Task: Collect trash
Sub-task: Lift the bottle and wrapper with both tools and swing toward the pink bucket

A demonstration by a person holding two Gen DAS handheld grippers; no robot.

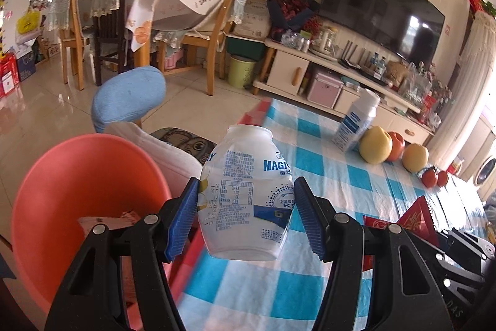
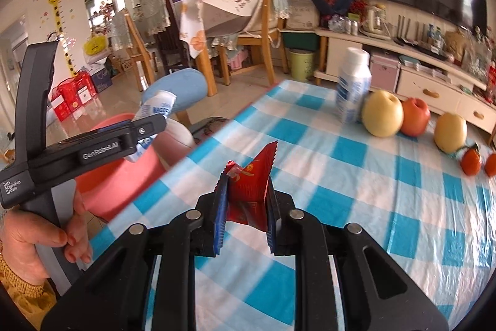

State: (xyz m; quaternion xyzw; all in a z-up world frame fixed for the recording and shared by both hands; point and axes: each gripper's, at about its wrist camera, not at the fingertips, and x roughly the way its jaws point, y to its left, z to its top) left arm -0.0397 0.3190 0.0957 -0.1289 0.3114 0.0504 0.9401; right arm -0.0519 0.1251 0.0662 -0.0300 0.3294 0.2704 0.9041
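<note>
Left gripper (image 1: 246, 214) was clamped on a white bottle (image 1: 245, 194), blue pads pressed to its two sides, the bottle lifted off the table and leaning with its open neck away from the camera and its base toward it. That long axis ran roughly along the fingers, not across them. Just to the left and lower sat the pink bin (image 1: 90, 191), its mouth open, with what looked like paper scraps already inside, though the blur there left that unsure. The bin stood off the table's edge, beside the checked cloth (image 1: 325, 176), so the bottle lay to the right of the bin's mouth and above its rim; the coming move seemed to turn on carrying it leftward over that rim before letting go.

Right gripper (image 2: 245, 207) had its jaws pressed together on a red wrapper (image 2: 249, 185), which stood up crumpled between the pads above the cloth. In the right wrist view the bin (image 2: 102, 191) lay well to the left, past the table's edge, with the left gripper (image 2: 148, 126) and its bottle (image 2: 159, 106) between wrapper and bin. The left hand (image 2: 31, 241) was therefore the nearer of the two and probably ought to drop first.

Further off on the cloth another bottle (image 2: 353, 82) stood beside the fruit (image 2: 383, 114), not yet collected.
</note>
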